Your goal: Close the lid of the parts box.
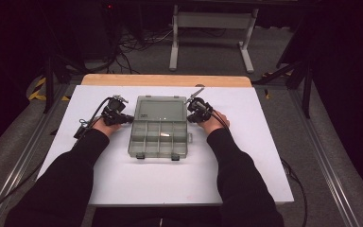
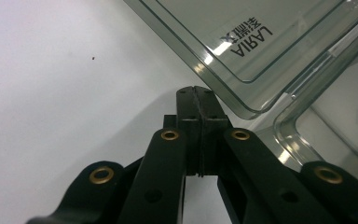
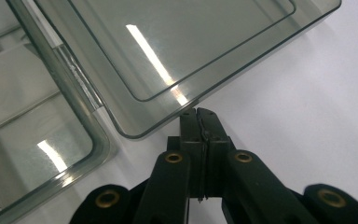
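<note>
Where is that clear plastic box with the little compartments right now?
In the high view the compartment box lies open at the middle of the white table, its lid flat behind it, between the left gripper and right gripper.

a white table (image 1: 123,184) with a wooden strip along its far edge carries a clear plastic box (image 1: 159,138), its lid (image 1: 160,108) lying open flat

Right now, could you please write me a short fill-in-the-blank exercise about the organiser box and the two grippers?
1. The clear organiser box lies with its lid ____.
2. The jaws of both the left gripper and the right gripper are ____.
3. Each gripper's tip sits beside a corner of the ____.
4. The box rests on a ____ table.

Missing words: open; shut; lid; white
</note>
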{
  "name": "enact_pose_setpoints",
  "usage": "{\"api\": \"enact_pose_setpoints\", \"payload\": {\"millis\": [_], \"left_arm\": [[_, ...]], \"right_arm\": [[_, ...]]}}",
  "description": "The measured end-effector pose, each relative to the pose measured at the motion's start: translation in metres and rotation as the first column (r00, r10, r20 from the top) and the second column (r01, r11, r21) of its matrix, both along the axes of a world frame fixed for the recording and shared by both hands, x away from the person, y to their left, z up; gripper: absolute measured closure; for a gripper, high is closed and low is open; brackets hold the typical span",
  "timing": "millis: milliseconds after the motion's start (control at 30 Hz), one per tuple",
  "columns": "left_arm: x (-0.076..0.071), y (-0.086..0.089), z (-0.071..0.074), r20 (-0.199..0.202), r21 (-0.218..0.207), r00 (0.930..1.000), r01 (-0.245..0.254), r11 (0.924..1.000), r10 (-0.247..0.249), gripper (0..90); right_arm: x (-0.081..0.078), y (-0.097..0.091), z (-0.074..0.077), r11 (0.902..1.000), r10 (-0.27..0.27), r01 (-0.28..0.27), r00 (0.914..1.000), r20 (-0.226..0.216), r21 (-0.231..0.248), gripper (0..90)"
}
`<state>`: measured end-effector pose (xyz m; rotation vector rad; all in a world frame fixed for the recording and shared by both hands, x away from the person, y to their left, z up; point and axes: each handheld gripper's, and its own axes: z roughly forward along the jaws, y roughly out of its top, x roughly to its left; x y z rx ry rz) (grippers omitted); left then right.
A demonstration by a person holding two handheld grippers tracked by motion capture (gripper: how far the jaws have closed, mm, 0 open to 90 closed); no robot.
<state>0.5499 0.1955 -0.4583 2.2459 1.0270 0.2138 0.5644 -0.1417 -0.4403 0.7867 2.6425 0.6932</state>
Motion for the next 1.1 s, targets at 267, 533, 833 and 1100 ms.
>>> {"api": "enact_pose_setpoints", "payload": {"millis": [267, 533, 833, 1100], "left_arm": [[0.0014, -0.0016, 0.0001, 0.009, 0.006, 0.9999, -0.007, 1.0000, 0.007, 90.0], [0.0037, -0.0046, 0.0002, 0.017, 0.010, 0.9997, -0.018, 0.9998, 0.018, 90.0], [0.0052, -0.0064, -0.0005, 0.030, 0.005, 0.9991, -0.030, 0.9995, 0.030, 90.0], [0.0044, -0.0091, -0.0007, 0.043, 0.011, 0.9982, -0.043, 0.9990, 0.042, 90.0]], "right_arm": [[0.0014, -0.0004, -0.0007, 0.9998, -0.011, 0.011, 0.9999, 0.003, 0.015, 89.9], [0.0030, 0.0007, -0.0012, 0.9997, -0.019, 0.019, 0.9996, 0.021, 0.019, 89.8], [0.0052, 0.0012, -0.0025, 0.9983, -0.044, 0.043, 0.9985, 0.034, 0.038, 89.8], [0.0057, 0.0016, -0.0030, 0.9976, -0.053, 0.051, 0.9978, 0.040, 0.047, 89.9]]}}
